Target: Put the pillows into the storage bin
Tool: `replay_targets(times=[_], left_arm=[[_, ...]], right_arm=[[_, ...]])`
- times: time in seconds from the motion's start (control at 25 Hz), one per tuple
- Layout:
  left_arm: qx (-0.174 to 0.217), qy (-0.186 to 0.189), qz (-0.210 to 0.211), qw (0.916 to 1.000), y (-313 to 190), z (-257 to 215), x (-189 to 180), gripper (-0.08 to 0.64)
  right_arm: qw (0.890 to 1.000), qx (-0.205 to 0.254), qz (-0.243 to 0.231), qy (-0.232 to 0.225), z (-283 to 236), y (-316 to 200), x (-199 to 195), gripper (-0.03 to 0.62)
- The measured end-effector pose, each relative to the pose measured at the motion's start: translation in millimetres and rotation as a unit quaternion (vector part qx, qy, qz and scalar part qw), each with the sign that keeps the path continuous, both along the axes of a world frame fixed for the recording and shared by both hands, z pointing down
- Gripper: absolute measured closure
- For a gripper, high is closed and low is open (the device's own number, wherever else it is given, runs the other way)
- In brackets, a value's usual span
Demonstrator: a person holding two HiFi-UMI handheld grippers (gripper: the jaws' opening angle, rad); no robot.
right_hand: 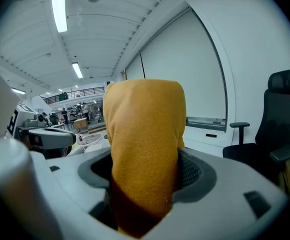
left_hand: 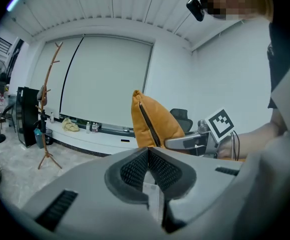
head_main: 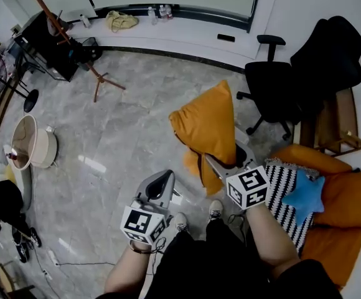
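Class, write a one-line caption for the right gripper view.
Right gripper clamps an orange pillow, with a black chair beyond.

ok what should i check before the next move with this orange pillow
1. Grip: right hand-held gripper shut on the orange pillow: ok.
2. Left hand-held gripper free: shut, nothing in it: ok.
3. Bin in sight: a pale round bin, top open, stands at the head view's left: ok.
4. Floor between pillow and bin bare: ok.
5. Pillow's lower edge clear of the floor: cannot tell.
6. All pillows off the sofa: striped pillow and blue star pillow lie there: not ok.
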State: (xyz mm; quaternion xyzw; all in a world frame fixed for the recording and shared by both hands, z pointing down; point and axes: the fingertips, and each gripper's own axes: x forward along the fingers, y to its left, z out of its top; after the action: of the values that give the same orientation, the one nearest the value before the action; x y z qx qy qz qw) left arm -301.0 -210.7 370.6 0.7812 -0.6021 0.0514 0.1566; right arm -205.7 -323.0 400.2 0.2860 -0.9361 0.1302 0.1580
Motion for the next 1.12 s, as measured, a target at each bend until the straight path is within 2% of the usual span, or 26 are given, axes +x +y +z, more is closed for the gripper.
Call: replay_targets(times=[0.16, 0.44, 0.72, 0.88, 1.12], left_arm=[[0.008, 0.008, -0.022, 0.9997, -13, 4, 16, 0.554], [-0.004, 0.015, -0.039, 0.9991, -31, 44, 22, 0.554], [-0.027, 0.023, -0.032, 0.9989, -36, 106, -1, 0.554], [-0.040, 0.035, -0.028, 0.9982, -44, 151, -30, 0.552], [-0.106, 0.059, -0.016, 0.9924, -23, 242, -54, 0.552]], right_arm=[[1.000, -0.015, -0.019, -0.010, 17, -22, 9, 0.261], [0.998, -0.044, -0.051, 0.012, 71, -34, 2, 0.261], [0.996, -0.072, -0.049, 0.023, 139, -30, -27, 0.261], [0.994, -0.088, -0.044, 0.037, 189, -31, -54, 0.260], [0.988, -0.123, -0.053, 0.072, 289, -8, -92, 0.255]])
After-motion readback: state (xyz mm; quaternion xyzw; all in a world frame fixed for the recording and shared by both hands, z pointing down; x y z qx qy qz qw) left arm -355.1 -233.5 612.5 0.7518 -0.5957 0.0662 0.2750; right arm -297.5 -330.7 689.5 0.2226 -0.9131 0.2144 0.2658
